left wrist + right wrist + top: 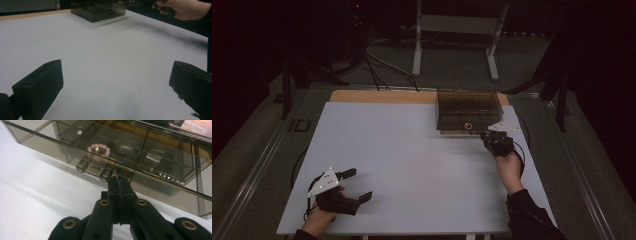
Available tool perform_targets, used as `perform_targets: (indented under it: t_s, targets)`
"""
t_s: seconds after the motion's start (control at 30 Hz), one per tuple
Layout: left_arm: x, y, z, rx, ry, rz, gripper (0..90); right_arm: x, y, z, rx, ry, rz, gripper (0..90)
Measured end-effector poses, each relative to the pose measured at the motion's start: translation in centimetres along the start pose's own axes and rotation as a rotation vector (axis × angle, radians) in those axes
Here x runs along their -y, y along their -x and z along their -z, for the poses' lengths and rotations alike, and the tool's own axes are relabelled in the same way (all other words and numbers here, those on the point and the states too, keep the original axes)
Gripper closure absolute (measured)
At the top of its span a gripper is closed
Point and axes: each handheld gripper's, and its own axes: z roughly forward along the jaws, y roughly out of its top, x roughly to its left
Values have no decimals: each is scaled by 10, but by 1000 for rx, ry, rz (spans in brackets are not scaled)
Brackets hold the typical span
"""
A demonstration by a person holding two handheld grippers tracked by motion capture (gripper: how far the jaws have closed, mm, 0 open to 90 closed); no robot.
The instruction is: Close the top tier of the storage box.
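High view: at the near left of a matte white bench [412,165], the left tool [360,185] is held with its blocky black jaws spread wide, nothing between them. At the far right, a smoky translucent plastic drawer box [468,111] is set, long axis across the bench, handle [94,170] facing the person. A pink bead bracelet [99,149] is seen inside. The right tool [119,180] is pressed together, just beside the handle.

a dim lab or recording studio: a white-topped table [412,165] stands on grey carpet, cables [382,67] trail across the floor at the far side, and a metal stand [457,30] rises beyond them.
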Motion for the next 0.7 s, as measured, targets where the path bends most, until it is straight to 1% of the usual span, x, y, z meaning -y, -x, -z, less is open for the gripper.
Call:
perform_targets:
  t_s: [0.13,0.2,0.33,0.43,0.5,0.57,0.7]
  targets:
    - [-1,0,0,1,6,3,0,0,0,-1,3,1,-5,900]
    - [0,0,0,0,-1,-1,0,-1,1,-1,2,1,-6,900]
    - [-1,0,0,1,7,5,0,-2,1,-1,4,2,-5,900]
    - [0,0,0,-1,0,1,0,-2,1,-2,3,4,-5,900]
    - [-1,0,0,1,8,6,0,-3,1,-2,4,4,-4,900]
    - [0,0,0,0,-2,0,0,-4,0,-2,5,5,-7,900]
    - [0,0,0,1,5,4,0,-5,0,-3,4,9,-7,900]
